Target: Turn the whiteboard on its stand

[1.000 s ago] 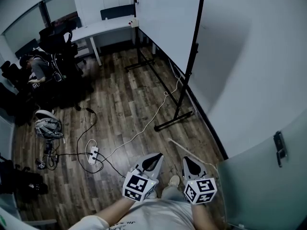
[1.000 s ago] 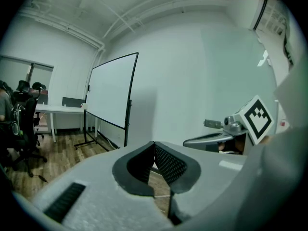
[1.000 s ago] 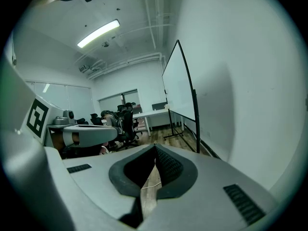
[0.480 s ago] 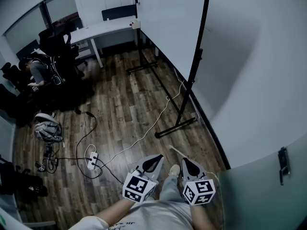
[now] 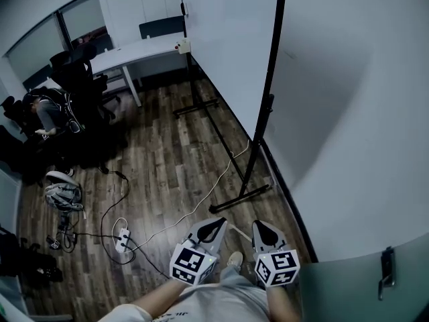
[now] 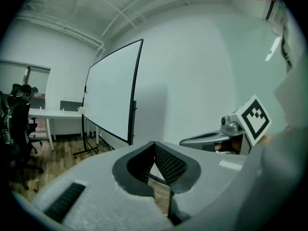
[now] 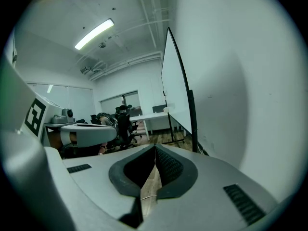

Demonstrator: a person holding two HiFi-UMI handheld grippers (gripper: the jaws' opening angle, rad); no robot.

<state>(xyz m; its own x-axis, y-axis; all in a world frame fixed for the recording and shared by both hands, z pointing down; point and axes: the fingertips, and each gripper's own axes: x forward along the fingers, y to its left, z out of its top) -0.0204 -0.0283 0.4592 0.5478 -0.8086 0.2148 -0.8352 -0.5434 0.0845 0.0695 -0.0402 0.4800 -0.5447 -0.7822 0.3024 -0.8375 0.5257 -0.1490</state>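
Left gripper (image 5: 216, 224) and right gripper (image 5: 263, 227) are clenched, empty. The whiteboard (image 5: 228, 39) looks big, stiff, slick; likely best grasped by its frame (image 5: 274, 56).

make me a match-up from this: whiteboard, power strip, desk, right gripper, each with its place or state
Things:
1. whiteboard
2. power strip
3. desk
4. right gripper

Places or states:
a. lying on the wood floor
b. shut, nothing between the jaws
c. upright on a black stand, near the wall
d. white top, at the far end of the room

Pairs: 1-c, 2-a, 3-d, 4-b
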